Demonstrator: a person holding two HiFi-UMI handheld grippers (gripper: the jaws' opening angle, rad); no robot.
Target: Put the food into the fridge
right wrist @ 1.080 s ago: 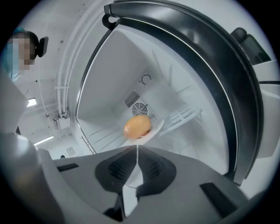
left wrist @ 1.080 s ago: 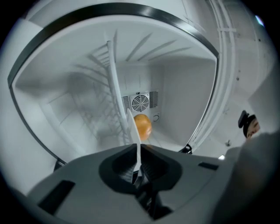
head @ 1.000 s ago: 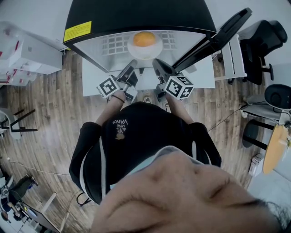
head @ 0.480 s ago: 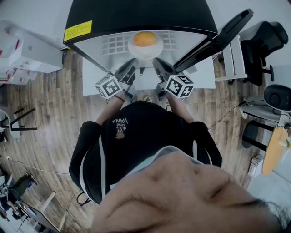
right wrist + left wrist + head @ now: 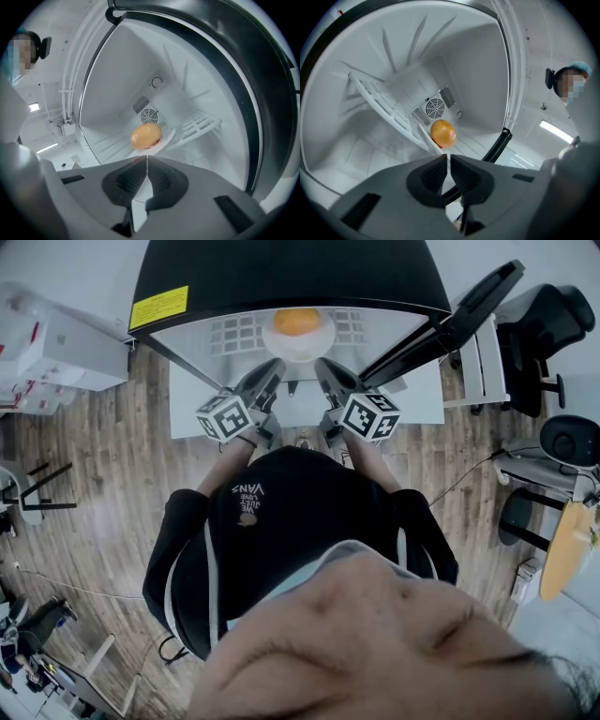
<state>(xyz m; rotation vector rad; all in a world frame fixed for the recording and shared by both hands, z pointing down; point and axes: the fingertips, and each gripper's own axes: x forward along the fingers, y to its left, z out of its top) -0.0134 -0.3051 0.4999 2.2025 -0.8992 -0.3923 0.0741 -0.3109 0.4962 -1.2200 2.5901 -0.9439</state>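
An orange, round piece of food [image 5: 298, 322] lies on a white plate [image 5: 324, 341] on the wire shelf inside the open fridge [image 5: 281, 268]. My left gripper [image 5: 275, 367] and right gripper [image 5: 322, 367] both reach into the opening, their tips at the plate's near rim. In the left gripper view the left gripper [image 5: 447, 157] is shut, with the food [image 5: 443, 132] and the plate's edge [image 5: 427, 137] just beyond it. The right gripper [image 5: 146, 158] is shut too, with the food [image 5: 146, 135] and plate [image 5: 168, 137] right ahead. I cannot tell whether either one pinches the rim.
The fridge door [image 5: 469, 301] stands open to the right. A white wire shelf [image 5: 379, 101] and a round fan grille [image 5: 435, 108] are at the back of the fridge. Office chairs [image 5: 539, 324] stand on the wooden floor at the right, white boxes [image 5: 56, 343] at the left.
The left gripper has rolled about its own axis, so its marker cube shows a different tilt. The right gripper, the plate and the food have stayed in place.
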